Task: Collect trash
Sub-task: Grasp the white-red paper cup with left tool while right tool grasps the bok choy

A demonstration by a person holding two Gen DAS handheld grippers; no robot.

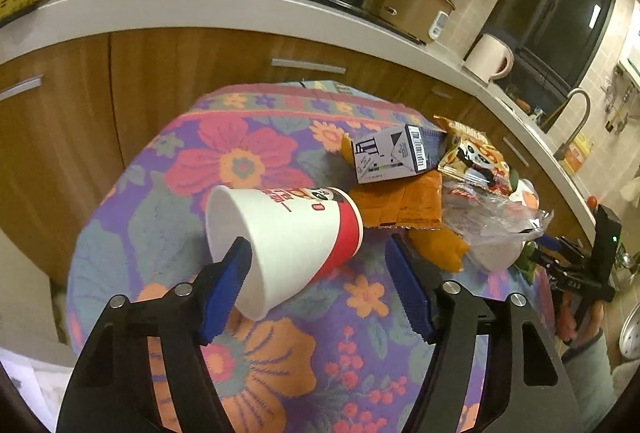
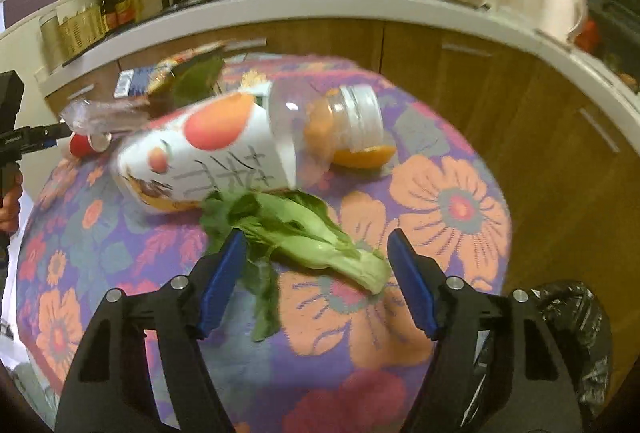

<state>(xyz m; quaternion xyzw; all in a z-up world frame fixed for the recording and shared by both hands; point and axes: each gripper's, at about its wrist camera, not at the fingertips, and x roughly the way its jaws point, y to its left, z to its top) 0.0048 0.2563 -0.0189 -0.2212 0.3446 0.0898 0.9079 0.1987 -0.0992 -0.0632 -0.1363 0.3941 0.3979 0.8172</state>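
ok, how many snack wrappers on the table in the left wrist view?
2: an orange wrapper lying beside the paper cup's base under the small carton, and a panda-print wrapper just right of that carton. More may hide under the clear plastic bag.

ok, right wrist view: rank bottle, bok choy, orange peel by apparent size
1. bottle, lying on its side, takes the most frame.
2. bok choy, nearer the camera, which inflates it; still looks smaller than the bottle.
3. orange peel, partly hidden behind the bottle's cap end, clearly smallest.
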